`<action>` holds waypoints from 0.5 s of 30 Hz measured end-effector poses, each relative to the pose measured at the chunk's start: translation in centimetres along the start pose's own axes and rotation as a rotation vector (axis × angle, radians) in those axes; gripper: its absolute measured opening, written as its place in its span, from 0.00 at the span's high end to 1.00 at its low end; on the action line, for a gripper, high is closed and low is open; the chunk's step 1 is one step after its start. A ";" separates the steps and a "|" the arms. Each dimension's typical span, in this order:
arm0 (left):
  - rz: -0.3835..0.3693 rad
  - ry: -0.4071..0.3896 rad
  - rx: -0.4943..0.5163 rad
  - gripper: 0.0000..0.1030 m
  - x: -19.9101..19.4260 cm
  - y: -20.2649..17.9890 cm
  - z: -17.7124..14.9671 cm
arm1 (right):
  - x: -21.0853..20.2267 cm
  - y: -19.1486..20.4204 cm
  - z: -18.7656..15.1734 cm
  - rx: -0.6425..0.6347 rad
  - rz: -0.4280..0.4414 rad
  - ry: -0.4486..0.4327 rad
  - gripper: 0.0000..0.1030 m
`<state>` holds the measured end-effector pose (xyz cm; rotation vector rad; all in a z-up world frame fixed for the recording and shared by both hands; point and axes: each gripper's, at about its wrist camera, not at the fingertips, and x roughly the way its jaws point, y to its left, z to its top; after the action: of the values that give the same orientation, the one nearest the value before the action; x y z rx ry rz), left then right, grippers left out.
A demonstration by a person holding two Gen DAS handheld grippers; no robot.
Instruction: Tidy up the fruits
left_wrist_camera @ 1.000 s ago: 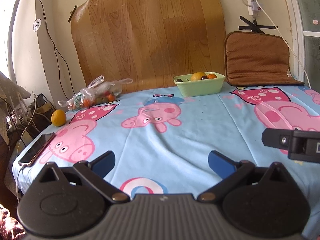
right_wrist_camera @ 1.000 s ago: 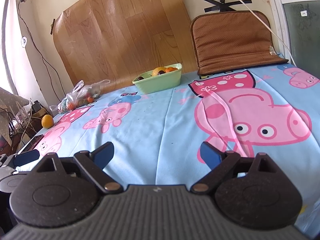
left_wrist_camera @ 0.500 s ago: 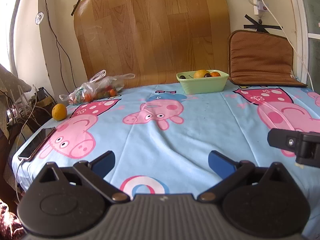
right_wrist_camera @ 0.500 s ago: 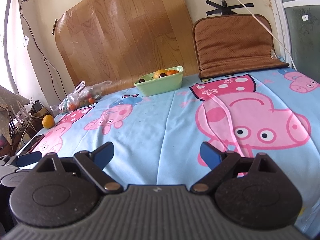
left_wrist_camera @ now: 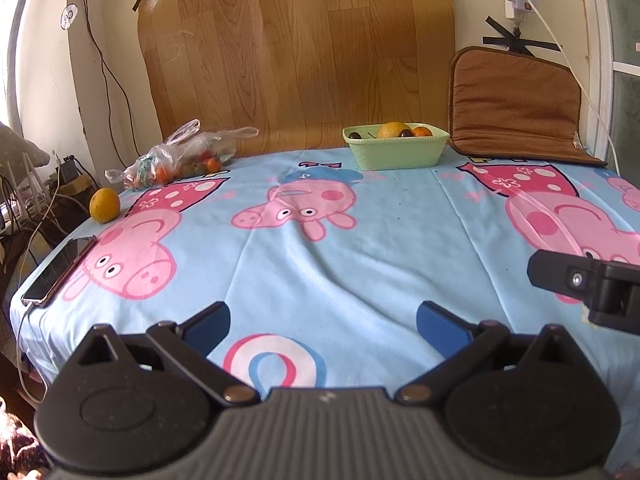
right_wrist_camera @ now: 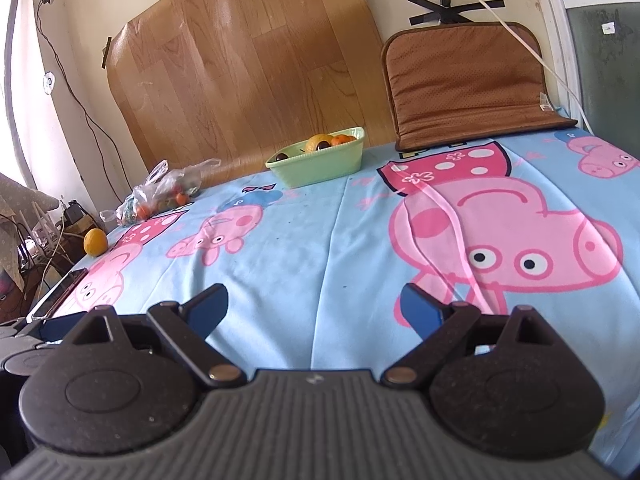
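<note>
Loose orange near cloth edge: firm, round, rolls easily; grip across middle. Left gripper and right gripper both spread, empty.

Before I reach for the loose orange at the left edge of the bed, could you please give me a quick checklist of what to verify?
1. Left gripper open and holding nothing: ok.
2. Right gripper open and holding nothing: ok.
3. Orange resting free on the sheet, nothing touching it: ok.
4. Phone lying near the edge between the left gripper and the orange: not ok, steer around it.
5. Green bowl has room for one more fruit: cannot tell from this low angle.
6. Plastic bag of fruit behind the orange, apart from it: ok.
</note>
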<state>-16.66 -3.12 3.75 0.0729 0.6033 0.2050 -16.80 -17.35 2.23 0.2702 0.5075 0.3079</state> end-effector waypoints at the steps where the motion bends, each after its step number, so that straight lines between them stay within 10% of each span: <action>1: 0.000 0.001 0.001 0.00 0.0 0.0 0.0 | 0.0 0.0 0.0 -0.003 0.000 -0.002 0.08; 15: -0.014 0.021 0.001 0.00 0.2 -0.2 -0.2 | 0.0 0.0 -0.1 0.000 0.004 0.006 0.08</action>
<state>-16.57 -3.30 3.42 0.0673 0.6244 0.1921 -16.80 -17.36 2.13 0.2705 0.5132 0.3124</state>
